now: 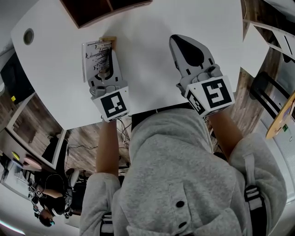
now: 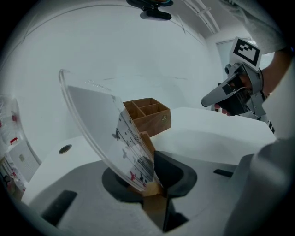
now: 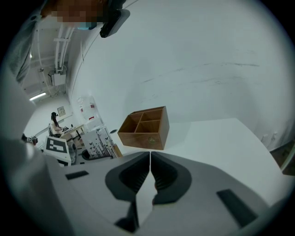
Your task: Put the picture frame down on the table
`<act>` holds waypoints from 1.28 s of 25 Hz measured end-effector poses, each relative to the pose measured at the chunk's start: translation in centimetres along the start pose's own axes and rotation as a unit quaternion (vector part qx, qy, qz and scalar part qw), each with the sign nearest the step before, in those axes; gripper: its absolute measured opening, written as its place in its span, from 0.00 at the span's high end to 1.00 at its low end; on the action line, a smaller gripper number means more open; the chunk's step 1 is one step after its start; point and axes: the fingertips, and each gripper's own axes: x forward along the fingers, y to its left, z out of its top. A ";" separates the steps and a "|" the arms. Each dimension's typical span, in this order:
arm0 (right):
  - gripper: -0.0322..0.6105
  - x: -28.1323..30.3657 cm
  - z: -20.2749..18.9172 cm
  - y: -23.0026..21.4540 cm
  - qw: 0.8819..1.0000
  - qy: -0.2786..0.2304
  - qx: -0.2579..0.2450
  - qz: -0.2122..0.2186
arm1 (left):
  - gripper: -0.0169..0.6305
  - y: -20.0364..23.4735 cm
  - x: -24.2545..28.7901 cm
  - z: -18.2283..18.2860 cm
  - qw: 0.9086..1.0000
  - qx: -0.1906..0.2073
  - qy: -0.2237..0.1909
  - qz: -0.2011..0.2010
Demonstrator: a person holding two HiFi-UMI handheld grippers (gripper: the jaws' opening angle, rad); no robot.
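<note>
The picture frame (image 1: 97, 57) is a clear panel with a black tree-and-butterfly print on a small wooden base. My left gripper (image 1: 106, 67) is shut on it at the base, over the left part of the white table (image 1: 143, 69). In the left gripper view the frame (image 2: 108, 136) leans to the left between the jaws of the left gripper (image 2: 151, 177). Whether its base touches the table I cannot tell. My right gripper (image 1: 179, 44) hovers over the table's middle right, shut and empty; the right gripper (image 3: 150, 159) shows its pads pressed together. The frame (image 3: 99, 143) appears at that view's left.
A wooden box with compartments (image 1: 103, 9) (image 2: 148, 115) (image 3: 144, 128) stands at the table's far edge. A round cable hole (image 1: 28, 36) sits in the far left corner. Beyond the left edge are another desk and a seated person (image 1: 46, 203). A white shelf (image 1: 269, 34) stands to the right.
</note>
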 end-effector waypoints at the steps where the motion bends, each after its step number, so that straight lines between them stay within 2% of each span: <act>1: 0.91 -0.1 0.1 0.0 1.000 -0.001 0.000 -0.001 | 0.84 -0.2 0.0 -0.2 1.000 0.002 0.002 -0.004; 6: 0.91 0.1 0.4 -0.2 1.000 -0.006 0.000 -0.003 | 0.84 -1.0 0.6 -1.0 0.999 0.017 0.008 -0.029; 8: 0.91 -0.1 0.4 -0.3 1.000 -0.007 -0.001 -0.004 | 0.83 -1.5 0.7 -1.0 0.999 0.008 0.012 -0.043; 18: 0.91 -1.4 0.8 0.1 1.000 -0.027 -0.001 -0.015 | 0.52 -2.9 0.0 -1.8 0.994 -0.048 0.023 -0.099; 23: 0.91 -3.0 0.9 0.4 0.999 -0.037 -0.004 -0.027 | 0.48 -2.8 -1.1 -2.5 0.992 -0.066 0.036 -0.102; 32: 0.91 -6.8 0.9 1.1 0.997 -0.060 -0.016 -0.054 | 0.48 -2.4 -4.9 -2.0 0.993 -0.064 0.009 -0.094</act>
